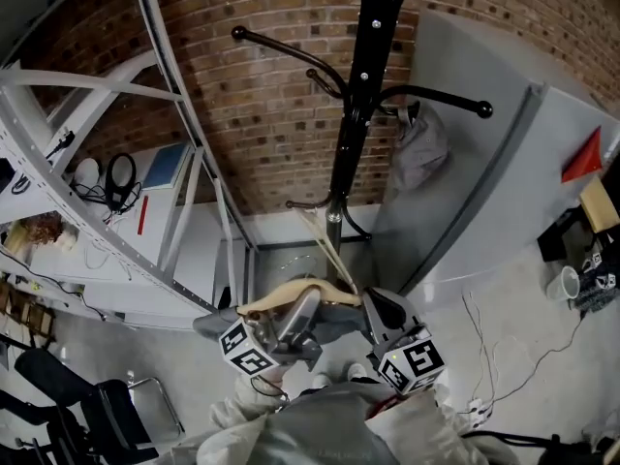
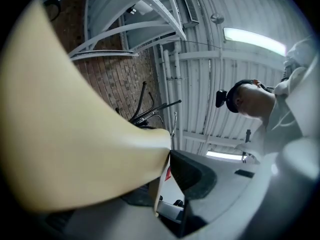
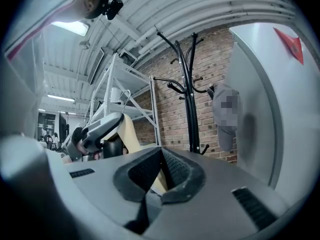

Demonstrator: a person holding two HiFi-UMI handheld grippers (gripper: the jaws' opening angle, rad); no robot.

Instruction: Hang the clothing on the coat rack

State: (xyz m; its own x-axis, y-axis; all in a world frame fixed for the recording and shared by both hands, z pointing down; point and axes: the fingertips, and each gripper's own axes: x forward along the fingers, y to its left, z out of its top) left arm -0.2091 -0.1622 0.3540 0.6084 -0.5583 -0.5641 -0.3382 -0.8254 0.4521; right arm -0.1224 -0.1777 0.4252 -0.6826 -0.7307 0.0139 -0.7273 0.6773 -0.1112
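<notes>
At 6 o'clock in the head view, left tongs (image 1: 310, 303) and right tongs (image 1: 374, 306) sat side by side, with the cream cloth (image 1: 281, 298) bunched across both. Both pointed toward 12 o'clock, where the black rack (image 1: 354, 114) stood against a brick wall (image 1: 271, 85).

Left tongs (image 2: 169, 151): cloth (image 2: 75, 134) filled the gap and pressed on the one dark pad (image 2: 192, 176) that showed. The other pad was hidden behind the cloth. Read as clamped on cloth.

Right tongs (image 3: 161, 156): pads met at the tips, with a fold of cloth (image 3: 161, 181) pinched between them. Left tongs (image 3: 97, 131) showed at 9 o'clock in this view, rack (image 3: 189, 99) at 12.

A thin cream strip (image 1: 327, 250) ran from the bundle up toward a low hook (image 1: 295, 204). Could not tell whether it touched.

A grey garment (image 1: 421, 148) hung from a hook on the 2 o'clock side of the rack, just beside a grey panel (image 1: 504, 182). A white shelf frame (image 1: 116, 163) stood at 9 o'clock. The main bundle was off the rack, held low in both tongs.
</notes>
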